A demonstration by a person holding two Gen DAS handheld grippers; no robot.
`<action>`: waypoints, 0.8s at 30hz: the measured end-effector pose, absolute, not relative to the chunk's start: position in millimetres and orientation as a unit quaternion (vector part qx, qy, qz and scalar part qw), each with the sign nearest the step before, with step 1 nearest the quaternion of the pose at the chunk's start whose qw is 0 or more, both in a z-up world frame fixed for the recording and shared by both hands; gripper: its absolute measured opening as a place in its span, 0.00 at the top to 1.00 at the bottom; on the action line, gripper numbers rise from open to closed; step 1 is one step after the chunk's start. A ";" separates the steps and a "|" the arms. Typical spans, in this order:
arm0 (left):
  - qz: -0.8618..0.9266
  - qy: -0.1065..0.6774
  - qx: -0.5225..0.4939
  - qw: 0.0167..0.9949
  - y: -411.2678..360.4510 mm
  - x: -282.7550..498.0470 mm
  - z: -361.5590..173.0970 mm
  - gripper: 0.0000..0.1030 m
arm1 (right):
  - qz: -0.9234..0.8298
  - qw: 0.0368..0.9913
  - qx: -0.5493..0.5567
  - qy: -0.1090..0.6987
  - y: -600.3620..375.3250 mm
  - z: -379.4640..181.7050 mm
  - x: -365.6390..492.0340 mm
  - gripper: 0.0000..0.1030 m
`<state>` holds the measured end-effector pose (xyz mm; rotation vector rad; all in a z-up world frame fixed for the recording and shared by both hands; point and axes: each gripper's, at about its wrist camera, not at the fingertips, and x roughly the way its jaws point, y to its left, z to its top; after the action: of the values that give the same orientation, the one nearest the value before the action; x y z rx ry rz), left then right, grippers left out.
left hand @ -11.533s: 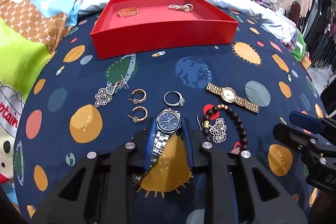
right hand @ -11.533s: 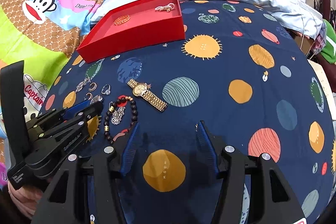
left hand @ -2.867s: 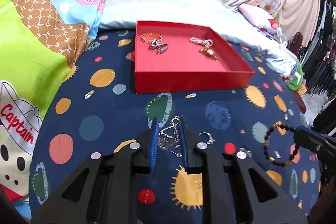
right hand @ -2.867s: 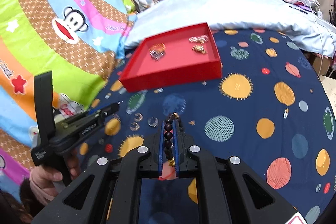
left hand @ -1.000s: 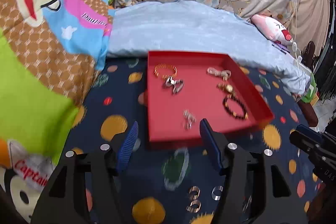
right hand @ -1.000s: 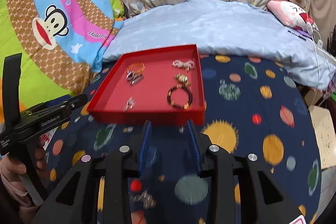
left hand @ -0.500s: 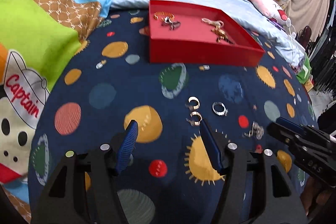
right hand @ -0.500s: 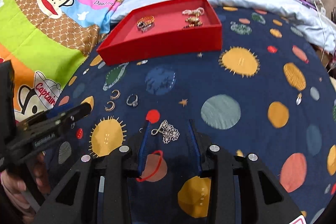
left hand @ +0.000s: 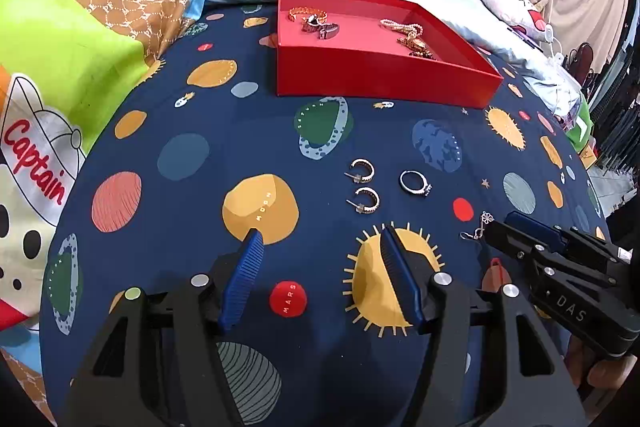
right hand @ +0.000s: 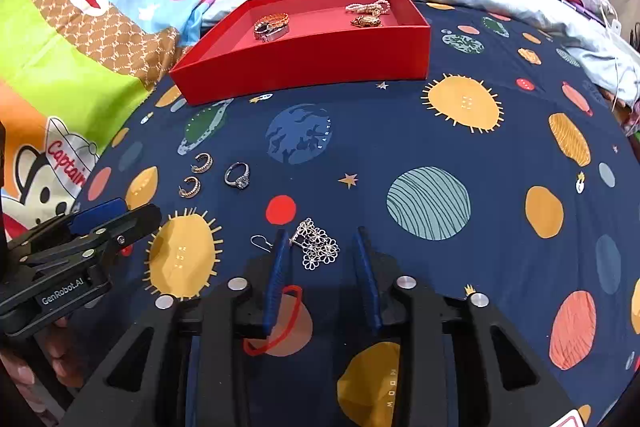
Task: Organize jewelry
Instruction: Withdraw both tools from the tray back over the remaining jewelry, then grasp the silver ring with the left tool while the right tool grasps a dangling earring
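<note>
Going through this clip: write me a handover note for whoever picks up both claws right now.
Left claw: open, empty, hovering short of the two hoop earrings.
Right claw: open, straddling the silver flower earring, not yet closed.
Red tray: holds bracelets and watches at its far end.
Left on the bedspread: flower earring, both hoops, silver ring.

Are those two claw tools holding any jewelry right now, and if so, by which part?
Nothing is held. The left gripper is open over bare bedspread; the right gripper is open around the silver flower earring, not yet closed.
</note>
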<state>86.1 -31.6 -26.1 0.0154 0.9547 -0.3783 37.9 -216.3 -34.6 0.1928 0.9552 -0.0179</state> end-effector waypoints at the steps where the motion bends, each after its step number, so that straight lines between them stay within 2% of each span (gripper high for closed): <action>1: -0.182 0.457 0.007 0.871 -31.6 85.7 -26.5 0.43 | -0.011 0.884 0.088 0.459 -215.5 -34.9 37.7 0.77; 3: -0.183 0.457 0.007 0.870 -31.9 85.0 -26.7 0.43 | -0.015 0.884 0.081 0.460 -215.6 -35.0 37.1 0.86; 5: -0.183 0.456 0.007 0.871 -32.5 84.5 -26.8 0.43 | -0.017 0.884 0.082 0.461 -217.2 -35.2 36.6 0.89; 12: -0.185 0.457 0.005 0.870 -33.1 83.8 -26.7 0.43 | -0.016 0.884 0.089 0.459 -220.0 -33.1 32.4 0.96; 18: -0.189 0.456 0.001 0.870 -33.6 85.3 -24.2 0.44 | -0.014 0.887 0.102 0.451 -223.7 -23.9 26.8 0.97; 24: -0.193 0.458 -0.001 0.868 -37.1 88.6 -24.9 0.49 | -0.010 0.891 0.110 0.441 -226.9 -15.8 22.3 0.97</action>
<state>88.6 -37.1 -24.9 -0.0029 0.9584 -0.4047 22.3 -226.9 -15.8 0.2275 0.9164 -0.0216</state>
